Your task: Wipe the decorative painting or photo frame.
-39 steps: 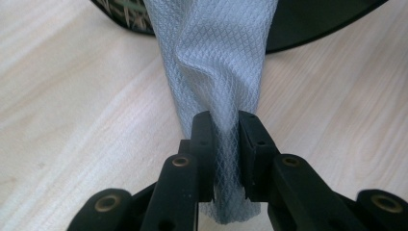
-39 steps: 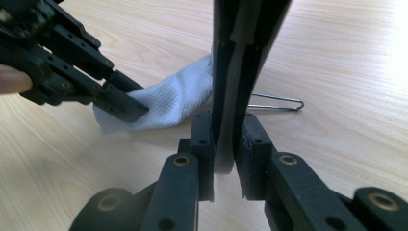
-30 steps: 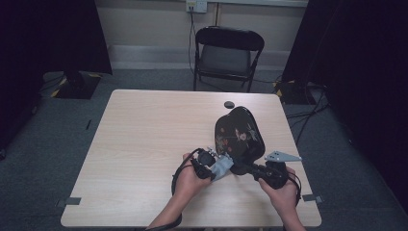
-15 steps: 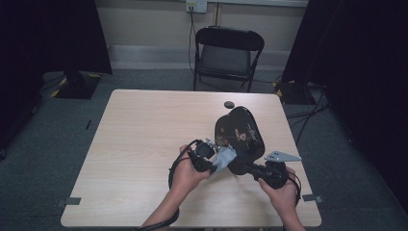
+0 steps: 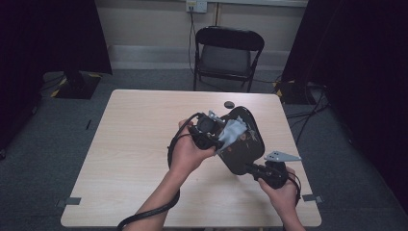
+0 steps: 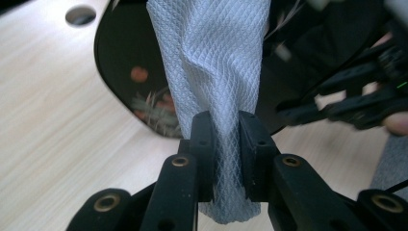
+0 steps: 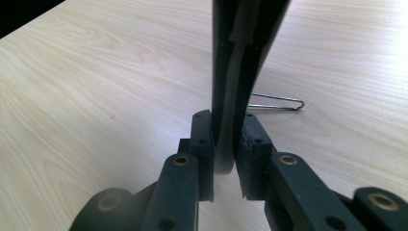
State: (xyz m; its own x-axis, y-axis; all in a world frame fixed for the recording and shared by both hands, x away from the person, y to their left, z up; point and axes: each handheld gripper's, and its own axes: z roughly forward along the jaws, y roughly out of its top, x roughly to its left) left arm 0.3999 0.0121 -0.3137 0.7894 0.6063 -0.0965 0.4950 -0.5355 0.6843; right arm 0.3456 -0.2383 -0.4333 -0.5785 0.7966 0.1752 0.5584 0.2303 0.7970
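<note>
A black oval tray [image 5: 245, 144] with a flower pattern is held tilted above the wooden table [image 5: 134, 130]. My right gripper [image 5: 250, 167] is shut on its near rim; in the right gripper view the pads [image 7: 203, 139] pinch the tray's edge [image 7: 231, 96] from both sides. My left gripper [image 5: 220, 139] is raised in front of the tray's face and shut on a pale grey woven cloth [image 5: 234, 131]. In the left gripper view the cloth [image 6: 211, 72] rises from between the pads [image 6: 202, 139] and drapes over the tray [image 6: 120, 57].
A small dark round disc [image 5: 229, 104] lies on the table beyond the tray. A thin wire loop [image 7: 279, 102] lies on the wood behind the tray's edge. A black folding chair [image 5: 228, 53] stands past the far edge. Dark curtains hang on both sides.
My left hand has lifted with the cloth from near the tray's lower edge up to its upper part. The right hand and the tray have stayed put.
</note>
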